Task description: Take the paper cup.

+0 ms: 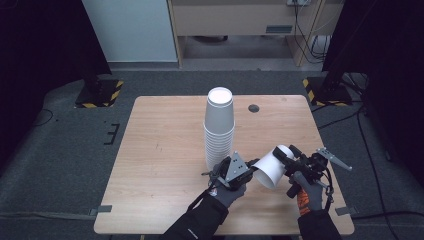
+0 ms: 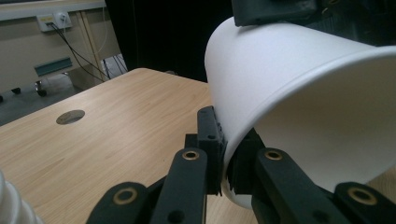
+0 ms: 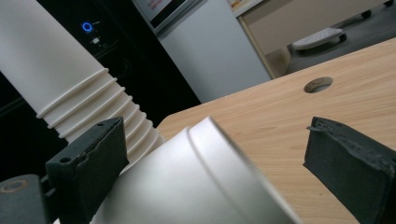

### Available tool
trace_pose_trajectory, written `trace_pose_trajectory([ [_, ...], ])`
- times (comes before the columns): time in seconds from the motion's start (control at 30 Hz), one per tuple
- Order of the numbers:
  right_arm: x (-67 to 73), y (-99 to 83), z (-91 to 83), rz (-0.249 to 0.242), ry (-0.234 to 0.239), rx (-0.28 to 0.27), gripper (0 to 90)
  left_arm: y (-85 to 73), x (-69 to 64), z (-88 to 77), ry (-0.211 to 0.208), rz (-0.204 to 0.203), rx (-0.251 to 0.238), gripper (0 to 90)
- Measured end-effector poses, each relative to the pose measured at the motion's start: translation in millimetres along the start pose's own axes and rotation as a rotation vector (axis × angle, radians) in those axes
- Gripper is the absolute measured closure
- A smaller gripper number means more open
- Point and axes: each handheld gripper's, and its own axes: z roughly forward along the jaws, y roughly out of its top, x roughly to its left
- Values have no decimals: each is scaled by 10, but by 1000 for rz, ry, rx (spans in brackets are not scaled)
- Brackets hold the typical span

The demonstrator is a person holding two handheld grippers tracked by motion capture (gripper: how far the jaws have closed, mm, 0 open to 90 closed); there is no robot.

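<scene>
The left gripper (image 2: pixel 224 158) has its two black jaws pinched on the rim of a white paper cup (image 1: pixel 272 167), which lies tilted above the wooden table (image 1: pixel 160 150). The right gripper (image 1: pixel 287 155), at the cup's 2 o'clock, has its jaws spread wide around the cup's base. At the cup's 10 o'clock stands a tall stack of cups (image 1: pixel 219 125), upside down.

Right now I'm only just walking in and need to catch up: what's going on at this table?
A person works a gripper in each hand at a wooden table. The left gripper is shut on the rim of a single white paper cup, tipped on its side. The right gripper straddles that cup with its jaws open. A tall stack of cups stands upright just beside them.
</scene>
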Motion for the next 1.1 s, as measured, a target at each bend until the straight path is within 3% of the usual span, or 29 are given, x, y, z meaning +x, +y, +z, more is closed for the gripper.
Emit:
trace_pose_trajectory([
  [0.27, -114, 43, -55, -21, -69, -15, 90, 9, 4, -90, -26, -10, 17, 852],
  [0.6, -192, 87, -107, -65, -121, -19, 101, 2, 81, -256, -45, -18, 55, 852],
  [0.7, -204, 94, -114, -124, -153, -3, 108, 2, 99, -306, -50, -19, 62, 852],
  [0.73, -204, 94, -114, -124, -153, -3, 108, 0, 103, -322, -52, -22, 62, 852],
  [0.9, -188, 93, -117, -231, -195, 35, 108, -27, 122, -396, -62, -25, 74, 852],
  [0.93, -188, 93, -117, -231, -195, 35, 108, -34, 125, -413, -64, -28, 76, 852],
  [0.97, -184, 89, -118, -269, -209, 50, 108, -41, 126, -429, -68, -32, 77, 852],
  [1.1, -193, 68, -120, -310, -227, 76, 108, -85, 150, -539, -82, -43, 85, 852],
])
